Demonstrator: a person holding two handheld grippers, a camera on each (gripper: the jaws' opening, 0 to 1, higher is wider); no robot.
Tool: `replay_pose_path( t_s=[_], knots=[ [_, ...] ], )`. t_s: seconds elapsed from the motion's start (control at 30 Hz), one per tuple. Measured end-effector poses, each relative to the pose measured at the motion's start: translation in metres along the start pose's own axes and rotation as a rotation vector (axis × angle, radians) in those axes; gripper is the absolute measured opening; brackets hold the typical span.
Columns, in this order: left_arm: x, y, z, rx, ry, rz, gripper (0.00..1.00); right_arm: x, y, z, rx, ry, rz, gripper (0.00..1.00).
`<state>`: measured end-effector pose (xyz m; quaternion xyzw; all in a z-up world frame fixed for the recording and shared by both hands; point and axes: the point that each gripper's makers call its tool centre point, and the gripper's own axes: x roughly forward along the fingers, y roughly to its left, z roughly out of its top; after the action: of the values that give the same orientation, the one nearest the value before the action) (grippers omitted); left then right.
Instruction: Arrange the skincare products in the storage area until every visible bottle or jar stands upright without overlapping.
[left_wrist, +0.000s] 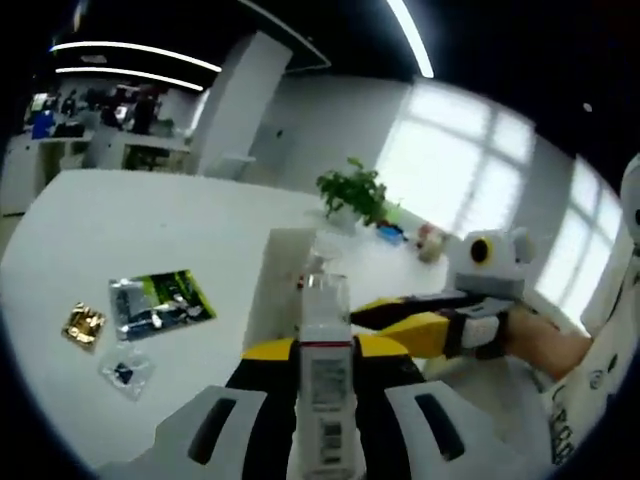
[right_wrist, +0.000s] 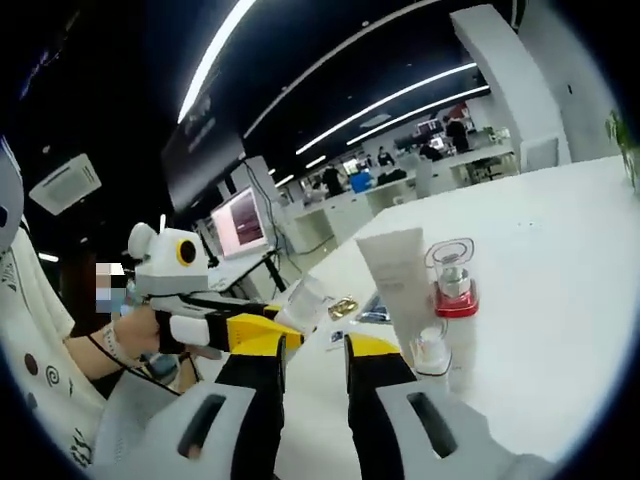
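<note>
**A:** In the left gripper view, what step is in hand?

**B:** The left gripper is clamping a clear bottle with a printed label between its jaws, holding it upright above the white table. The right gripper is coming in from the right, just beside the bottle. I judge this to be a carry: the bottle needs setting down upright, clear of the others.

**A:** What else is lying there?

**B:** Three flat packets: a green sachet, a gold one, a small clear one. One potted plant is standing beyond.

**A:** And the right gripper view?

**B:** The right gripper is standing apart-jawed, holding nothing. Three products are standing upright close together: a white tube, a red-based bottle, a small clear bottle. The left gripper is bringing its bottle in tilted, so four products in all.
</note>
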<state>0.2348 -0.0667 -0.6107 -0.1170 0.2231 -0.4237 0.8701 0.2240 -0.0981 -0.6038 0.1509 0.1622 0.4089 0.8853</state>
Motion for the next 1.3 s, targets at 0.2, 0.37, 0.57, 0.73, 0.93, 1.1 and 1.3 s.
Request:
replay_pose_path(
  t_s=[0.2, 0.37, 0.57, 0.73, 0.93, 1.1, 1.3],
  knots=[
    [-0.004, -0.009, -0.009, -0.022, 0.001, -0.039, 0.15, -0.004, 0.011, 0.010, 0.209, -0.102, 0.092, 0.25],
    [-0.006, -0.024, -0.006, -0.061, -0.019, -0.101, 0.15, -0.006, 0.013, 0.005, 0.333, -0.144, 0.118, 0.26],
    [-0.003, -0.041, -0.011, -0.085, 0.002, -0.168, 0.15, -0.006, 0.021, 0.000, 0.395, -0.150, 0.162, 0.28],
    [0.001, -0.054, -0.019, -0.104, 0.042, -0.227, 0.15, -0.004, 0.026, 0.005, 0.419, -0.165, 0.199, 0.27],
    [-0.008, -0.071, -0.016, -0.242, 0.052, -0.387, 0.15, -0.012, 0.037, 0.012, 0.462, -0.190, 0.320, 0.25],
    [-0.010, -0.073, -0.016, -0.269, 0.077, -0.447, 0.15, -0.015, 0.044, 0.012, 0.458, -0.166, 0.378, 0.24],
    [-0.015, -0.078, -0.014, -0.325, 0.092, -0.523, 0.15, -0.020, 0.051, 0.015, 0.439, -0.145, 0.440, 0.24]
  ],
)
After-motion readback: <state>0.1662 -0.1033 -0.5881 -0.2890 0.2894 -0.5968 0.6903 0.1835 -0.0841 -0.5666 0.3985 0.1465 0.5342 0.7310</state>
